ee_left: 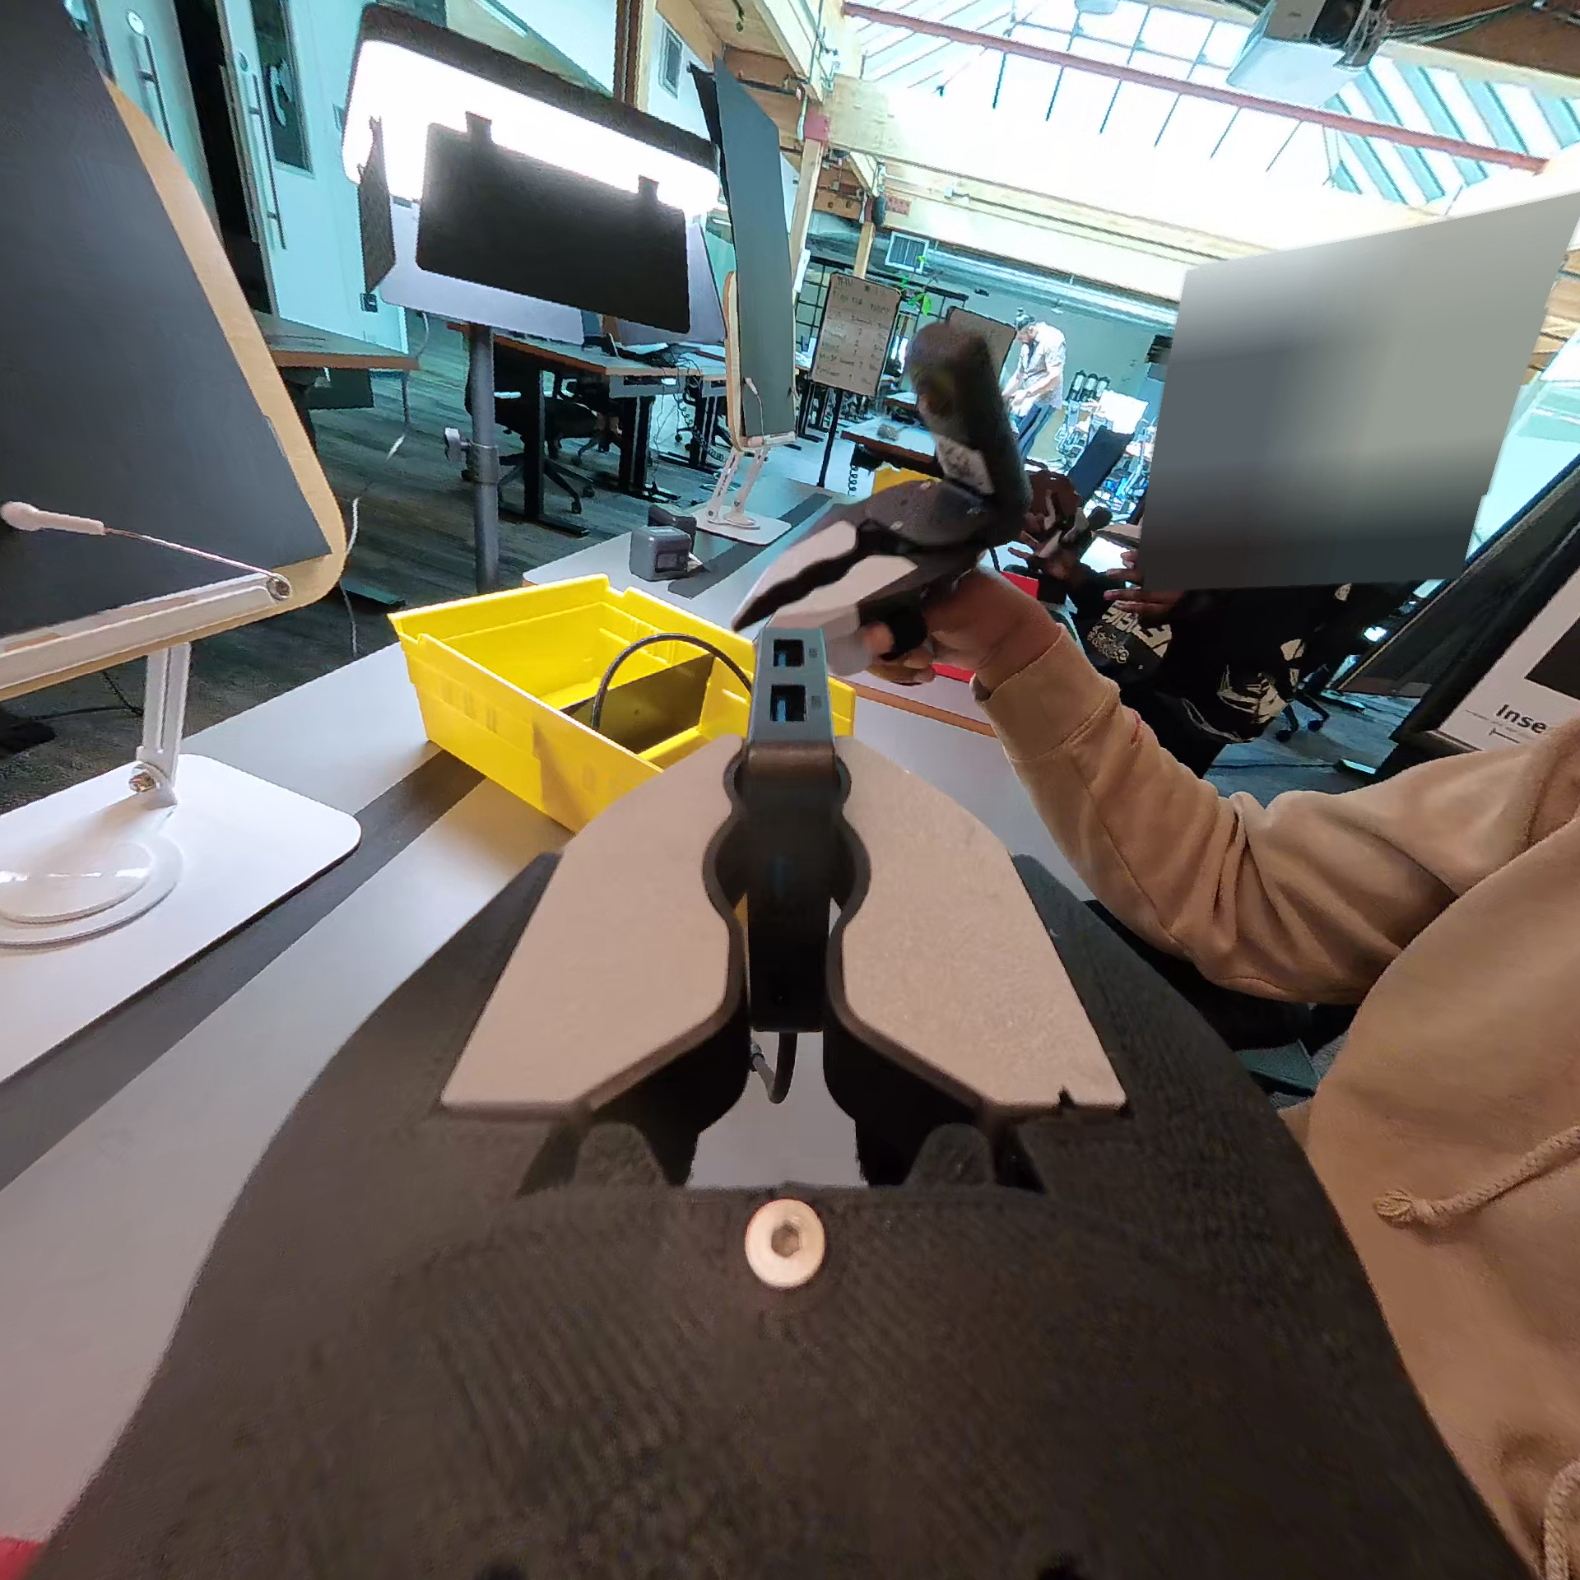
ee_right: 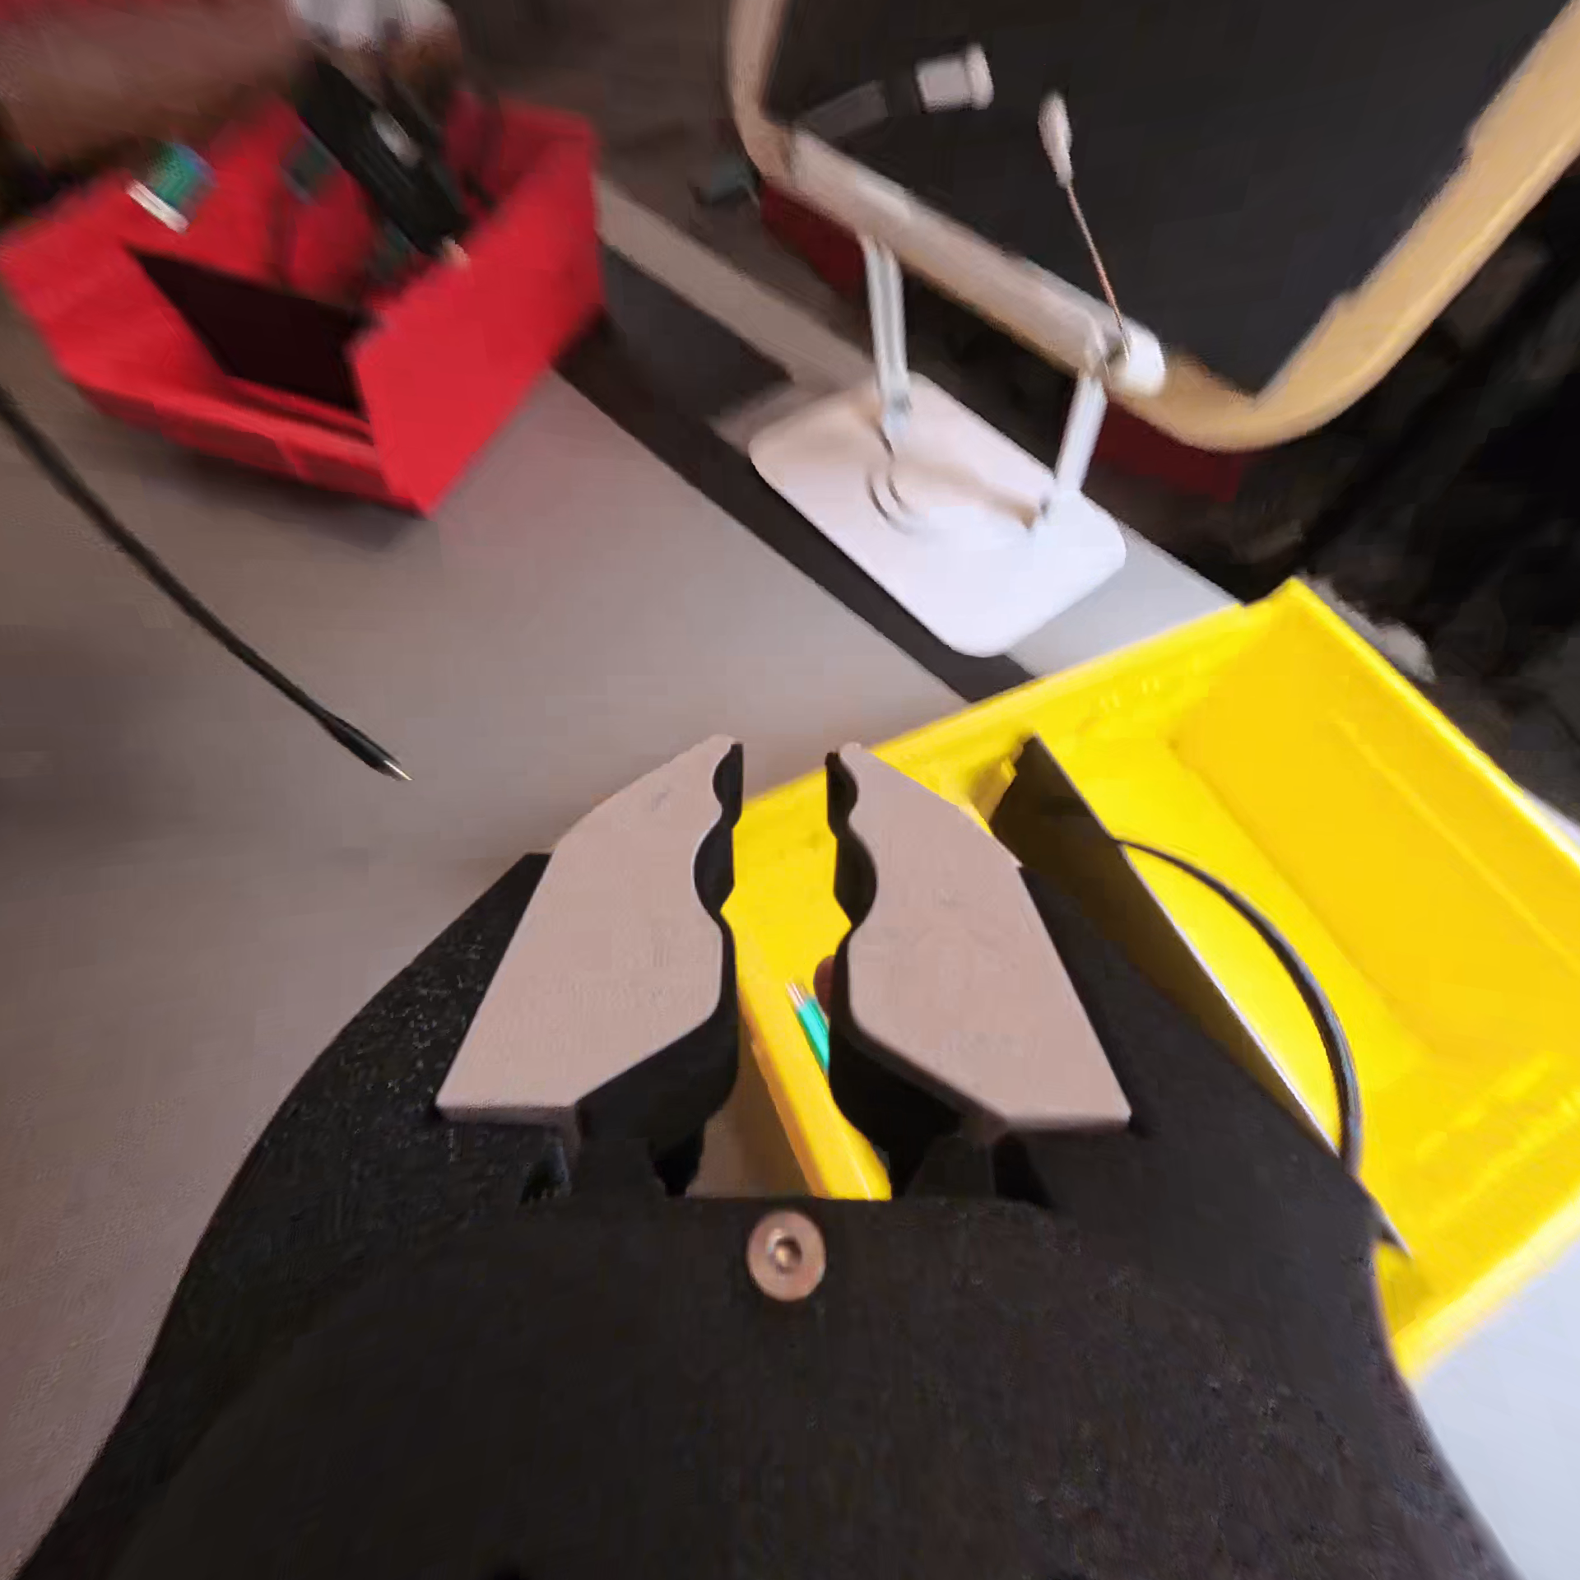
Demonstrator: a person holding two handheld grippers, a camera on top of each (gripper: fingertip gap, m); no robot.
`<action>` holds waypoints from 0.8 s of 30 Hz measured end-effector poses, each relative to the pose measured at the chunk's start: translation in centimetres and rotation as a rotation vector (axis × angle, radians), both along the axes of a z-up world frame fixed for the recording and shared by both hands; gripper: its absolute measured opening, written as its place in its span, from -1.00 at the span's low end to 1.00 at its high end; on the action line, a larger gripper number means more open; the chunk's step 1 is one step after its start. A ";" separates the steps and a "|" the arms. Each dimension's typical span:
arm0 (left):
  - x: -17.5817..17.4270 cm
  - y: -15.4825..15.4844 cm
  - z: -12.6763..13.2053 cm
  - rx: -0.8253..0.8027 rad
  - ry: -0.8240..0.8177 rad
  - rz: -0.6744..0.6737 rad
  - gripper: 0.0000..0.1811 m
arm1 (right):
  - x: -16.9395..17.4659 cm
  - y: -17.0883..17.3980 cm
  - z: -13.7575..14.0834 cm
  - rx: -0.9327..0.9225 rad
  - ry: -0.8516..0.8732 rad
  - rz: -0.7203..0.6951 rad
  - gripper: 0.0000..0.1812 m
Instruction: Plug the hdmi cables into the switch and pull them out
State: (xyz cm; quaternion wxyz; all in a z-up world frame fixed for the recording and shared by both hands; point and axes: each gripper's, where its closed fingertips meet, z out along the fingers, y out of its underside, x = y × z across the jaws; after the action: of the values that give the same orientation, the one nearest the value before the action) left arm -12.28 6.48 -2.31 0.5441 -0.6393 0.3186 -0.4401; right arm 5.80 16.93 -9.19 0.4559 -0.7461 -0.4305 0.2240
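My left gripper (ee_left: 787, 761) is shut on a black HDMI switch (ee_left: 788, 684), held upright above the table; two ports at its top face me. A thin black lead (ee_left: 780, 1069) hangs from its lower end. My right gripper (ee_right: 784, 757) is slightly open and empty, over the near edge of a yellow bin (ee_right: 1240, 727). It also shows in the left wrist view (ee_left: 757, 617), just above the switch's top. A black cable (ee_right: 214, 624) crosses the grey table at the left, its tip free. Another black cable (ee_right: 1282, 983) loops inside the bin.
The yellow bin (ee_left: 513, 675) stands behind the switch, with a black divider (ee_right: 1103, 898). A red bin (ee_right: 445, 385) with parts sits at the far left. A white stand base (ee_right: 940, 547) holds a black panel. A person's beige sleeve (ee_left: 1197, 812) fills the right.
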 end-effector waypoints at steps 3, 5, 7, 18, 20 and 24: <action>1.0 0.0 -0.6 -0.013 0.016 -0.027 -0.85 | -3.3 -3.3 3.7 0.062 0.183 0.177 -0.76; 1.9 -0.2 -1.3 -0.022 0.046 -0.056 -0.85 | -5.2 -5.4 4.9 0.079 0.251 0.281 -0.74; 2.9 -0.6 -2.3 -0.025 0.107 -0.087 -0.85 | -6.9 -7.2 5.2 0.083 0.275 0.369 -0.73; 7.8 -3.2 -5.8 0.120 0.417 -0.194 -0.84 | -11.3 -13.6 2.6 0.100 0.213 0.720 -0.84; 8.0 -3.4 -5.3 0.136 0.395 -0.196 -0.84 | -11.1 -13.9 3.0 0.127 0.222 0.742 -0.85; 6.4 -2.0 -3.3 0.135 0.292 -0.088 -0.58 | -9.7 -12.0 5.0 0.232 0.278 0.648 -0.85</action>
State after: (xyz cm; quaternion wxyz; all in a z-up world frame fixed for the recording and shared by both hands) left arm -5.88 4.51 -5.61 0.5142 -0.6437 0.4508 -0.3436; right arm -3.92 4.93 -4.21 0.4969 -0.4767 -0.6009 0.4058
